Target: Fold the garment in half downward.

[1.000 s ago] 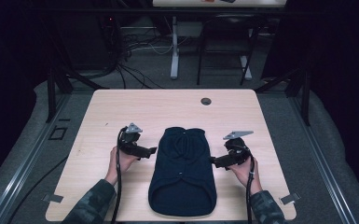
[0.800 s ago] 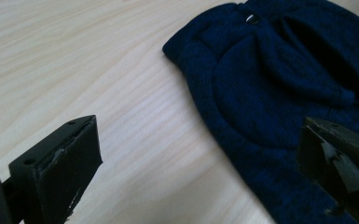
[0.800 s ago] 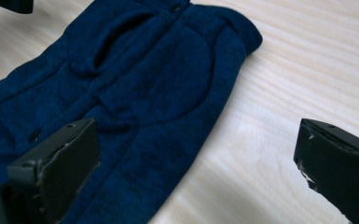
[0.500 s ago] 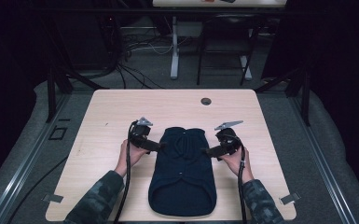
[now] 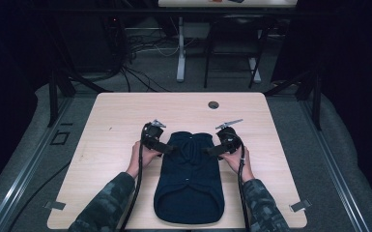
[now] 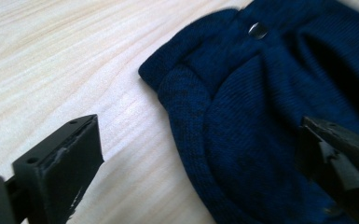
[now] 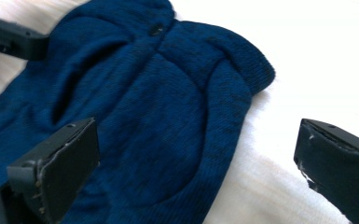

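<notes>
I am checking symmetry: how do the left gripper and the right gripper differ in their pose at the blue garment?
The left gripper reaches the blue garment from its left edge, the right gripper from its right edge. The left's grey plate lies shorter, the right's slants longer. Both are open, straddling the garment's edge near its top.

Room was dark beyond the light wooden table (image 5: pixel 125 116). Grey floor (image 5: pixel 348 159) around it. Cables (image 5: pixel 140 48) lay near a white desk leg (image 5: pixel 180 48).

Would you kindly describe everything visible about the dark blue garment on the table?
The dark blue knit garment lies flat on the wooden table, near its front edge. It looks sleeveless, with ribbed armholes and small buttons down the middle. Both grippers' open jaws straddle its upper edges, the left gripper and the right gripper; contact is unclear.
</notes>
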Available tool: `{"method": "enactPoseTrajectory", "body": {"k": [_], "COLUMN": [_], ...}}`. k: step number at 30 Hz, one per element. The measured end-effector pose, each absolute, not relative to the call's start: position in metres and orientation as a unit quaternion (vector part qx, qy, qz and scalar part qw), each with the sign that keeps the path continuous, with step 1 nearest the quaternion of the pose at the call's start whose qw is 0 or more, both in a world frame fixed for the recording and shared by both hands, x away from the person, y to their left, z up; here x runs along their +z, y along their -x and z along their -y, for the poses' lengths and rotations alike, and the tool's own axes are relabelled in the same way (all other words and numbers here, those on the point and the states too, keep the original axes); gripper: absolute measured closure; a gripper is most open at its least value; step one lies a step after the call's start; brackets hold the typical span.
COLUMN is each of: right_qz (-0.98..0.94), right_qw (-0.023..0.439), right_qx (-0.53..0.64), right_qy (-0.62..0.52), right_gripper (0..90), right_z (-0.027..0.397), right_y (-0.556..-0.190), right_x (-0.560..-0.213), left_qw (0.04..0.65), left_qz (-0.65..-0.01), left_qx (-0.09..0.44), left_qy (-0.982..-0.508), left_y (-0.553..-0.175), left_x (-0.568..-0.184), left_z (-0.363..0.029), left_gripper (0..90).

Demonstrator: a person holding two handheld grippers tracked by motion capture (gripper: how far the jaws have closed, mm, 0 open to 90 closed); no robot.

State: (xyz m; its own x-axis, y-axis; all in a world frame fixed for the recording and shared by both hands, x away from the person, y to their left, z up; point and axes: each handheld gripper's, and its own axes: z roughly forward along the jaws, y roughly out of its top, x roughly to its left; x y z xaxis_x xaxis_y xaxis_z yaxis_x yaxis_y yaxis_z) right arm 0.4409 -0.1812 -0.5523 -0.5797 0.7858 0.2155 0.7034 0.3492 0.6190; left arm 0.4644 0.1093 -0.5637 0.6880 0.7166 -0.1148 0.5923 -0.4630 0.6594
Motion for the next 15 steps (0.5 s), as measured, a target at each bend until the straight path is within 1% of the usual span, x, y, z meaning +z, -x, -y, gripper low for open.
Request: {"method": "enactPoseTrajectory", "body": {"k": [6,9,10,11,12,14,15], "right_qz": [-0.814,-0.809,-0.799,-0.799,-0.795,-0.798,-0.801], "right_qw": [0.064,0.057,0.038,0.038,0.036,0.055,0.057], "right_qx": [0.338,0.342,0.357,0.357,0.359,0.349,0.343], "right_qy": [-0.468,-0.475,-0.483,-0.483,-0.487,-0.488,-0.487], "right_gripper": [2.2,6.3,7.1,7.1,9.3,11.6,13.3], "right_z": [0.177,0.177,0.179,0.179,0.18,0.179,0.178], "right_y": [-0.452,-0.456,-0.46,-0.46,-0.461,-0.462,-0.462], "right_x": [-0.557,-0.56,-0.561,-0.561,-0.562,-0.562,-0.563], "left_qw": [0.34,0.334,0.332,0.332,0.331,0.324,0.323], "left_qz": [-0.388,-0.391,-0.393,-0.393,-0.394,-0.394,-0.395], "left_qx": [0.083,0.08,0.083,0.083,0.084,0.087,0.088], "left_qy": [-0.852,-0.854,-0.854,-0.854,-0.853,-0.856,-0.856], "left_y": [-0.472,-0.476,-0.477,-0.477,-0.477,-0.477,-0.477], "left_x": [-0.569,-0.571,-0.572,-0.572,-0.572,-0.573,-0.573], "left_z": [-0.101,-0.098,-0.097,-0.097,-0.096,-0.094,-0.094], "left_gripper": [3.1,4.4,6.2,7.7,7.7,10.9,13.5]}}
